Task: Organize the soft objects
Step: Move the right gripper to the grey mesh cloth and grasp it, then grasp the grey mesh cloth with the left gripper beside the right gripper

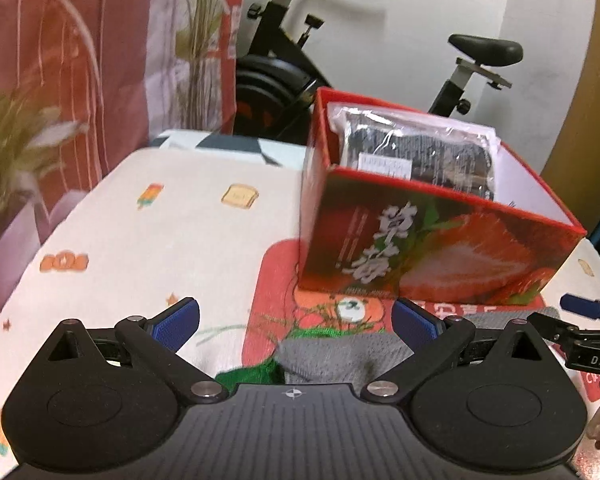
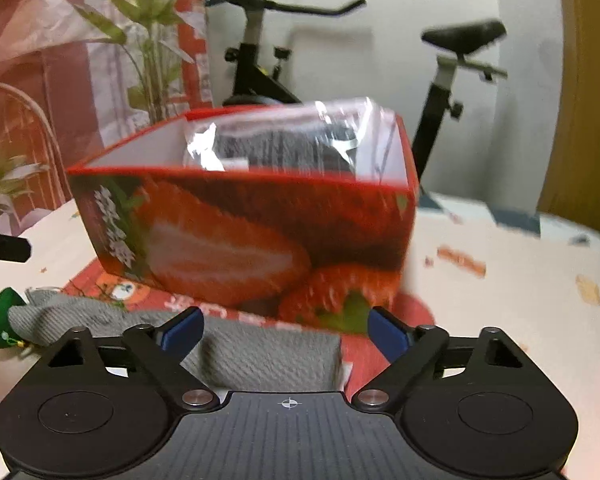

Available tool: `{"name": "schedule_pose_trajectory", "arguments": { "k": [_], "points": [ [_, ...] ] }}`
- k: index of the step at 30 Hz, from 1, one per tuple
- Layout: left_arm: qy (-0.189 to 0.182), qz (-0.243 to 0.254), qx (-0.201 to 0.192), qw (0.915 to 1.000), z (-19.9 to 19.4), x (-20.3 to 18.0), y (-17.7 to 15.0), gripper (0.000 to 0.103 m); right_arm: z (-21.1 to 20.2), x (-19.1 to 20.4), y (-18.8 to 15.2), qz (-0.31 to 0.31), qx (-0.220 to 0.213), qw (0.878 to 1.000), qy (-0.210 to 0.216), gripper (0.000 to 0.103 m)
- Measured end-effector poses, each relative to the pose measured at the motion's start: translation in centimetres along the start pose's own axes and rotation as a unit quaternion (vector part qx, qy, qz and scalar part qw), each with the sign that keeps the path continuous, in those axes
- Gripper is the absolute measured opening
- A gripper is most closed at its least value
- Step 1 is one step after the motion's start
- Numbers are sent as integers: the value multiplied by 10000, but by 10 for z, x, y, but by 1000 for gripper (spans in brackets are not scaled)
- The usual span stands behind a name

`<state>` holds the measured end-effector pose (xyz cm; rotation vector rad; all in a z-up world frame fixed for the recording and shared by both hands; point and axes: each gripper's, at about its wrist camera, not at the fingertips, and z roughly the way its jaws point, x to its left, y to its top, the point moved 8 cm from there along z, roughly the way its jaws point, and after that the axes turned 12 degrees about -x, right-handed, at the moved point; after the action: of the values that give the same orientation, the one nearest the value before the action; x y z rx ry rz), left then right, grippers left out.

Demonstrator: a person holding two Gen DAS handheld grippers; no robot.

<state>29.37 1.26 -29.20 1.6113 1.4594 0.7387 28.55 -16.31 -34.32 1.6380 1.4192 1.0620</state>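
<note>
Nearest the cameras, both tools stand wide open and hold nothing. Between the blue pads of the left tool (image 1: 296,326) lies the cuff end of a grey sock (image 1: 332,354), with a green item (image 1: 256,374) just beside it; the pads do not press on either. The right tool (image 2: 286,334) hangs over the other end of the same sock (image 2: 268,354), its pads also clear of the cloth. In the right view the green item (image 2: 2,320) sits at the sock's far left end, touching it.

Progress, as judged: partly done. One plastic-wrapped dark pack (image 1: 416,156) already rests inside the red box (image 1: 440,248), leaning against its back wall. The sock and the green item are not yet stowed; they lie on a red mat (image 1: 272,280) on the bench (image 1: 140,232), just in front of the box. Remaining work appears to be gripping, lifting and placing them in the box.

Obstructions: the front wall of the box stands between the sock and the box opening, so a lift over the rim is needed. The two tools are close together over one sock, and the right tool's tip (image 1: 580,306) shows at the edge of the left view.

Beyond the bench stand an exercise bike (image 1: 284,64), a plant (image 1: 200,40) and a pink curtain (image 1: 60,60), all well apart from the work.
</note>
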Motion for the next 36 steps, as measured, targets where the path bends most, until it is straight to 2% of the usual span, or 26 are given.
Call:
{"name": "schedule_pose_trajectory", "arguments": {
  "k": [5,6,7,14,15,19,22,32,34,36],
  "points": [
    [72,-130,119,9998,5,3,-10,103,7,-10,-25,430,132,9990,65,75],
    [74,-158,125,9998,5,4,-12,103,7,-10,-28,464,123,9988,108,69],
    [76,-184,136,9997,5,4,-13,103,7,-8,-30,469,104,9987,157,63],
    [182,-439,246,9986,8,16,-21,102,7,-5,-34,487,-54,9984,281,50],
    [201,-480,251,9983,8,17,-21,102,6,-5,-35,454,-91,9986,267,45],
    [77,-767,276,9966,5,23,-22,95,3,-1,-35,276,-190,9991,264,35],
    [21,-801,271,9964,0,22,-23,85,1,1,-35,217,-256,9991,269,32],
    [-249,-753,418,9960,-5,5,-30,82,1,0,-35,268,-276,9988,314,29],
    [-210,-770,431,9959,-4,6,-30,73,1,0,-36,258,-276,9988,310,29],
    [-146,-755,355,9964,-7,8,-26,70,1,0,-35,241,-278,9989,307,29]
  ]
}}
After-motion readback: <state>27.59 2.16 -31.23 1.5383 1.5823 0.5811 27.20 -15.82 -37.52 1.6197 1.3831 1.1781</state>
